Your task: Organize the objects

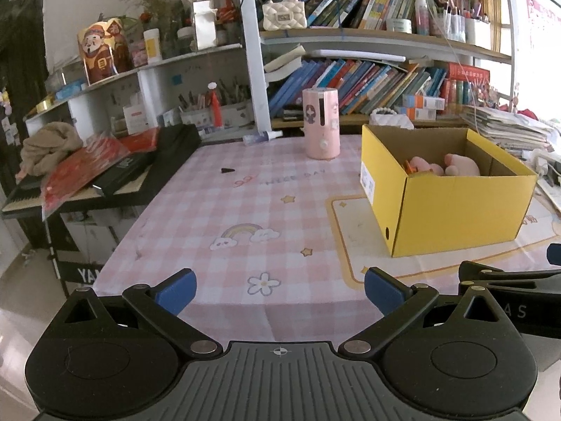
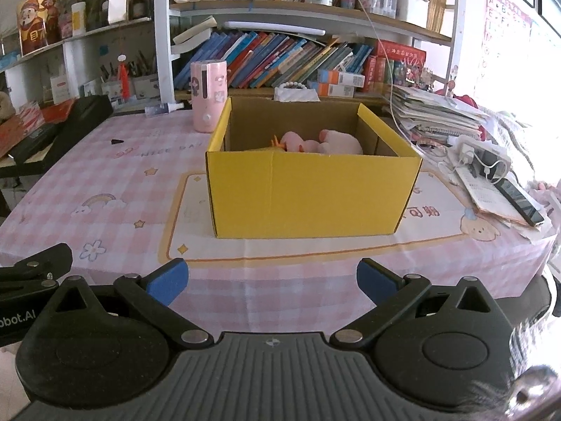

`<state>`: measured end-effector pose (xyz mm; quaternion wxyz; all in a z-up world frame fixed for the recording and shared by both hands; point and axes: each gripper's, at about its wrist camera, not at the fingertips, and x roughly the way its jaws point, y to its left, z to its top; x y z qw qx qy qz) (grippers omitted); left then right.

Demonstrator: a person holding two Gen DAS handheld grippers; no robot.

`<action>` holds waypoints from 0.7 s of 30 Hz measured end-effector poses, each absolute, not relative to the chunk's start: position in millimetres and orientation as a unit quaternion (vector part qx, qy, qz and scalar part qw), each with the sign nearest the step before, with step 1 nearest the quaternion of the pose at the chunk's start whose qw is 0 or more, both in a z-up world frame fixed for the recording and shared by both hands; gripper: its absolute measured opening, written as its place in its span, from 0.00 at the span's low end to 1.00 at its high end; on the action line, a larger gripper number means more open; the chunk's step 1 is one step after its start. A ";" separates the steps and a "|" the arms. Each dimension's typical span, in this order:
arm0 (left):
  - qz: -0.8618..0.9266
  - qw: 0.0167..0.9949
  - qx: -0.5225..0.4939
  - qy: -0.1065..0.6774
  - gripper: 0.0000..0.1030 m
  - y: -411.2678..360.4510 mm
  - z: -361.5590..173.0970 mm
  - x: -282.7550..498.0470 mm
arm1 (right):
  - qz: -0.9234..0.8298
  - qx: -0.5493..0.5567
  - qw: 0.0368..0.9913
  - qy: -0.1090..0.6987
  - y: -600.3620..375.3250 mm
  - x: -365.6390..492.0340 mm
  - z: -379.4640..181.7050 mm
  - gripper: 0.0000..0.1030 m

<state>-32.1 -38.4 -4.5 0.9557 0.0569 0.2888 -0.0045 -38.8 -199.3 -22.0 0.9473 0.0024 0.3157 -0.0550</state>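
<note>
A yellow cardboard box [image 1: 452,210] stands open on the pink checked tablecloth [image 1: 224,207]; in the right wrist view the box [image 2: 308,193] is straight ahead. Pink plush toys [image 2: 329,142] and an orange item lie inside it; the toys also show in the left wrist view [image 1: 445,165]. My left gripper [image 1: 280,289] is open and empty, near the table's front edge, left of the box. My right gripper [image 2: 271,280] is open and empty, in front of the box. Part of the right gripper [image 1: 508,280] shows at the left view's right edge.
A pink cylindrical device [image 1: 320,122] stands behind the box, a small bottle [image 1: 261,137] lies by it, and a small black piece [image 1: 228,170] lies on the cloth. A keyboard [image 1: 105,175] stands left. Stacked papers and a phone [image 2: 519,200] lie right. Bookshelves fill the back.
</note>
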 end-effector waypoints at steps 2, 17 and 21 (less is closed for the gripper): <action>-0.005 0.955 0.058 0.290 1.00 -39.1 -4.7 -29.4 | -0.057 0.001 0.947 0.316 -199.8 -35.3 -22.4 1.00; 0.002 0.953 0.056 0.297 1.00 -44.4 -4.9 -21.2 | -0.060 0.000 0.946 0.319 -204.0 -28.5 -23.2 1.00; 0.007 0.953 0.059 0.298 1.00 -45.1 -4.6 -20.5 | -0.061 -0.002 0.946 0.319 -204.0 -28.7 -23.0 1.00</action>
